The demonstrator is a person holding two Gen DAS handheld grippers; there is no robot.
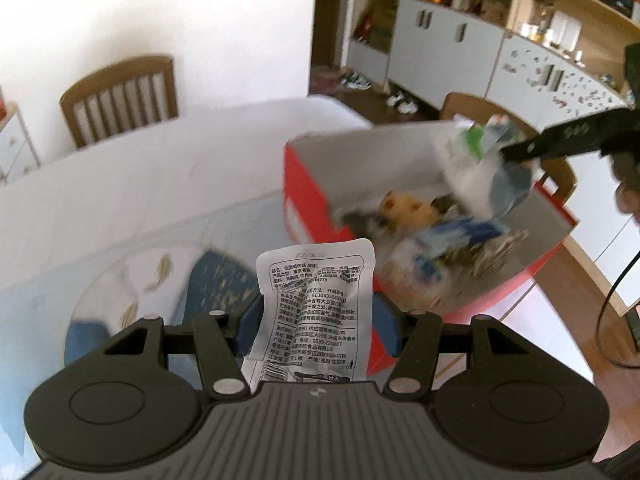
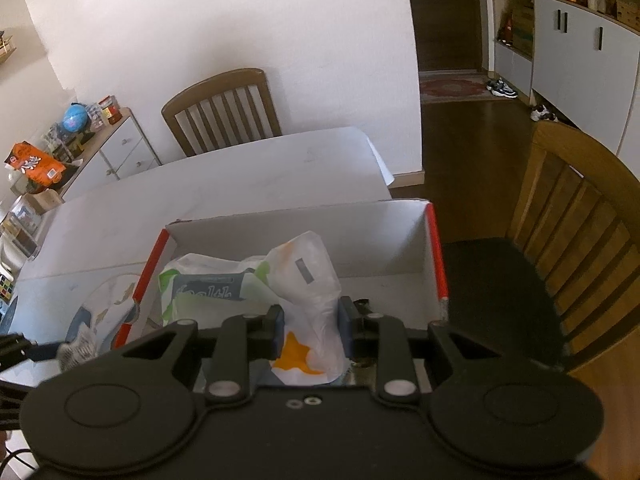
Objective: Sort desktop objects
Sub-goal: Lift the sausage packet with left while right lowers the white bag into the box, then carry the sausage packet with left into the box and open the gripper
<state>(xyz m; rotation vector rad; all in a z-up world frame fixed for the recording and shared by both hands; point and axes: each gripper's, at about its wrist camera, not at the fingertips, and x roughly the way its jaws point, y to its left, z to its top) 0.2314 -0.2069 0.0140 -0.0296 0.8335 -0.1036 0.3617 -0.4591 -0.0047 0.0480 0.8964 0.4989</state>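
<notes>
Left gripper [image 1: 316, 320] clamped on a crinkled silver sachet [image 1: 314, 304], printed side up, blue pads pressing its sides. Held above a table [image 1: 140, 200], near a red box [image 1: 304, 200] with white inner walls. Beside it, a blurred plate [image 1: 132, 280] with leaf pattern.

Right gripper [image 2: 310, 324] closed on a white bag [image 2: 308, 280] with orange markings, jaws narrow around its neck. Hanging over the box [image 2: 438, 264], next to a green-and-white wipes pack [image 2: 208, 288]. Seen from the left wrist, same bundle [image 1: 480, 164] held above the box's far side, blurred. Inside the box, more packets [image 1: 432, 232], too smeared to name. Wooden chairs [image 2: 224, 108] beyond the table.
</notes>
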